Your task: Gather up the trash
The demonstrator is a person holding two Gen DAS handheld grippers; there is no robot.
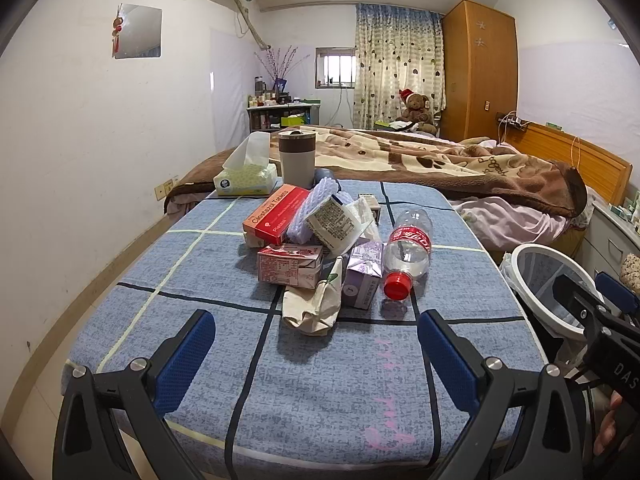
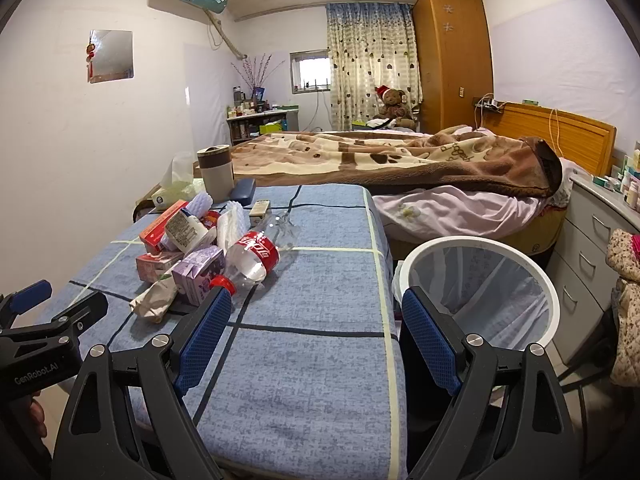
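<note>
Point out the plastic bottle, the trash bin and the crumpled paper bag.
plastic bottle (image 1: pixel 408 250), left wrist view, clear body
trash bin (image 2: pixel 554 300), right wrist view, white rim
crumpled paper bag (image 1: pixel 316 304), left wrist view, middle

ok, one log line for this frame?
left tongs: open, empty | right tongs: open, empty | clear plastic red-capped bottle: on table | white-rimmed bin: beside table

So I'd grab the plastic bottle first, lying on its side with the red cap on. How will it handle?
The plastic bottle looks empty, so probably light. Its thin clear wall may dent under a claw. Lying sideways on the tablecloth, it could roll if nudged.
</note>
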